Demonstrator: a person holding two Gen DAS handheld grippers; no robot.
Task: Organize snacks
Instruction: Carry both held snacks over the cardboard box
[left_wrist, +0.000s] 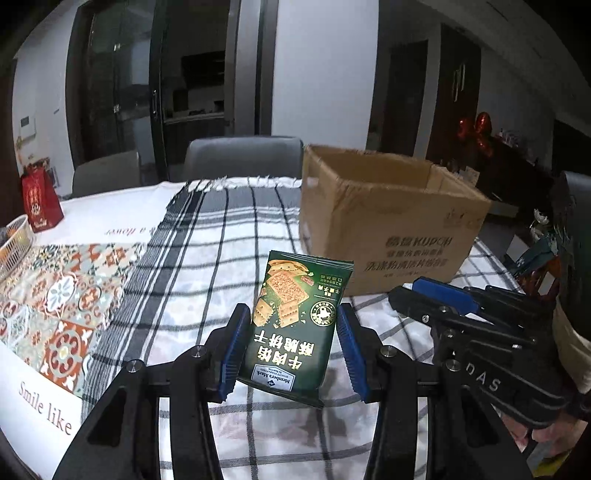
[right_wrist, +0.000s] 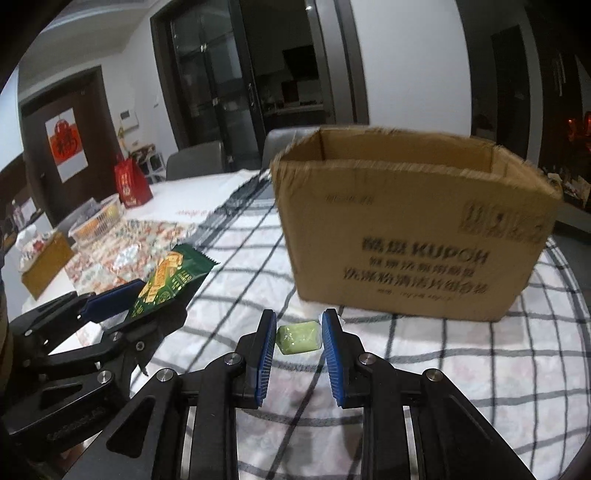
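My left gripper is shut on a dark green biscuit packet, held above the checked tablecloth with its blue pads pressing both long edges. The same packet and left gripper show at the left of the right wrist view. My right gripper is shut on a small pale green wrapped candy, lifted off the cloth. In the left wrist view the right gripper appears at the right, its tips seen side-on. An open brown cardboard box stands just beyond both grippers, its inside hidden.
The box sits on the checked cloth. A patterned mat, a white basket and a red gift bag lie to the left. A tissue box is near the left edge. Grey chairs stand behind the table.
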